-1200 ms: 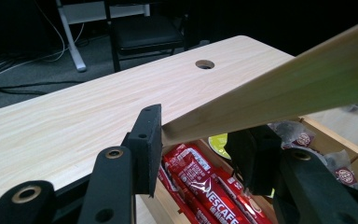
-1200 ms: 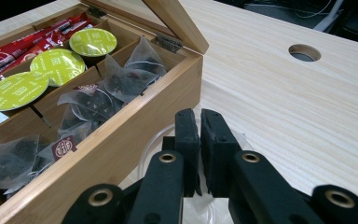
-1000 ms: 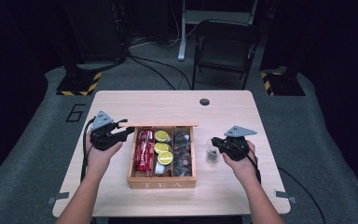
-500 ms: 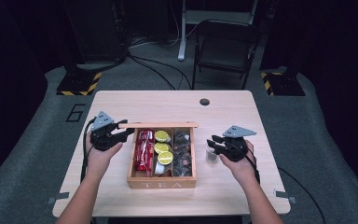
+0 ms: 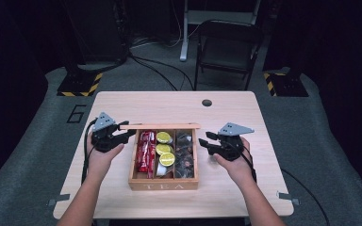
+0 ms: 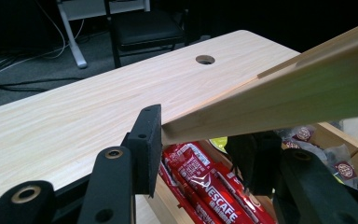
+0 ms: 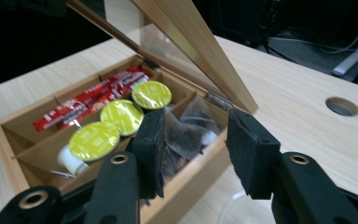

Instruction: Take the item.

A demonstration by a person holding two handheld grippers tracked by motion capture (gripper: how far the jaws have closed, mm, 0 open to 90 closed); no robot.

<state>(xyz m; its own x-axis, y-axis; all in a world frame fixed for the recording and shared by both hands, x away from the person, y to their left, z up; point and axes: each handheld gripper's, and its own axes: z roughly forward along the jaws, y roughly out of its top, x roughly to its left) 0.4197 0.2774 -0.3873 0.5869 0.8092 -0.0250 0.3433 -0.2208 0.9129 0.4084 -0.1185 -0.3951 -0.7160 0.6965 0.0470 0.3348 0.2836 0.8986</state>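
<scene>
A wooden tea box [image 5: 164, 184] stands mid-table with its lid [image 5: 160, 126] raised. Inside lie red Nescafe sticks [image 5: 145, 150], yellow-green capsules [image 5: 164, 149] and dark tea sachets [image 5: 185, 153]. My left gripper [image 5: 128, 135] is shut on the lid's left corner. In the left gripper view the lid [image 6: 284, 93] runs off to the right from between the jaws, above the red sticks [image 6: 205, 182]. My right gripper [image 5: 206, 142] stands open at the box's right side. In the right gripper view its jaws straddle the box's near wall [image 7: 200, 163], facing the sachets [image 7: 186, 126] and capsules [image 7: 121, 116].
The light wooden table [image 5: 169, 108] has a round cable hole [image 5: 207, 102] at the back. A clear round rim [image 7: 237, 205] shows on the table under my right gripper. A dark folding chair [image 5: 226, 47] stands behind the table, with cables on the floor.
My right gripper has moved left, up to the box's right wall. The left gripper and the raised lid have stayed where they were.
</scene>
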